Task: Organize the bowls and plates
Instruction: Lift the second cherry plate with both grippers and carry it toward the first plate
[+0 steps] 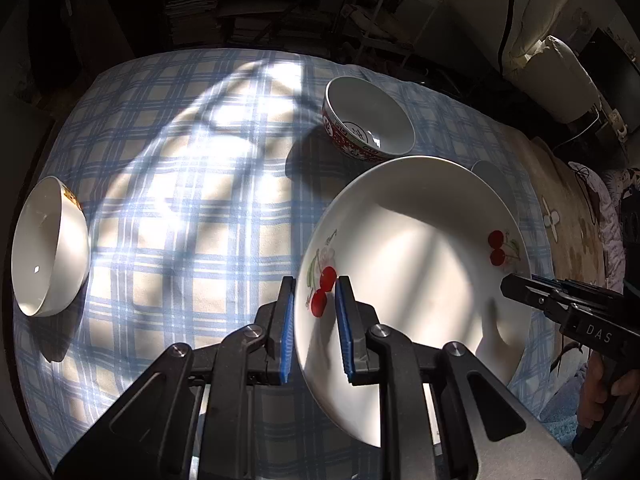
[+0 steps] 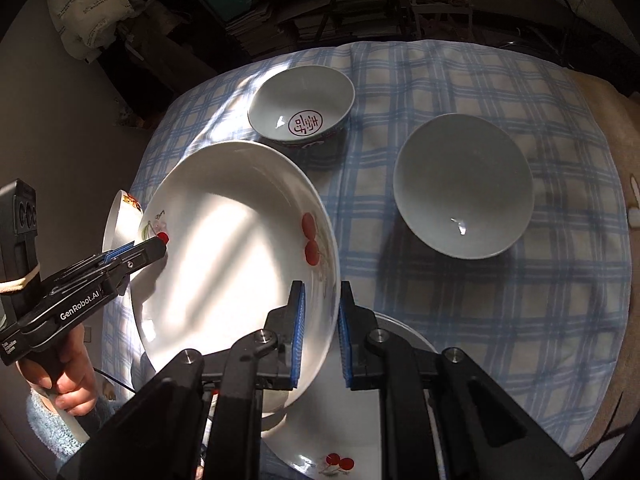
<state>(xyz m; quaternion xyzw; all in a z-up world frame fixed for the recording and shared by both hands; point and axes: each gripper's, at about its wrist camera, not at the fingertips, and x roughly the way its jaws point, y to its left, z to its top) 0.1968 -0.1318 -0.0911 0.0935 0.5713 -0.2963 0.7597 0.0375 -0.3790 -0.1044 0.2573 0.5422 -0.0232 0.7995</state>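
Note:
A white cherry-patterned plate (image 1: 416, 256) is held above the checked tablecloth, gripped on opposite rims. My left gripper (image 1: 315, 300) is shut on its left rim. My right gripper (image 2: 321, 304) is shut on its right rim (image 2: 320, 240); the right gripper also shows at the right edge of the left wrist view (image 1: 560, 300). A second cherry plate (image 2: 360, 420) lies on the table under the held one. A red-patterned bowl (image 1: 366, 120) stands behind the plate. A plain white bowl (image 2: 464, 186) stands to the right. Another white bowl (image 1: 48, 246) stands far left.
The blue checked tablecloth (image 1: 192, 152) covers the table, with sunlit bare cloth in the middle left. A beige flowered cloth (image 1: 568, 208) lies at the right. Dark shelves and clutter (image 2: 304, 12) stand behind the table.

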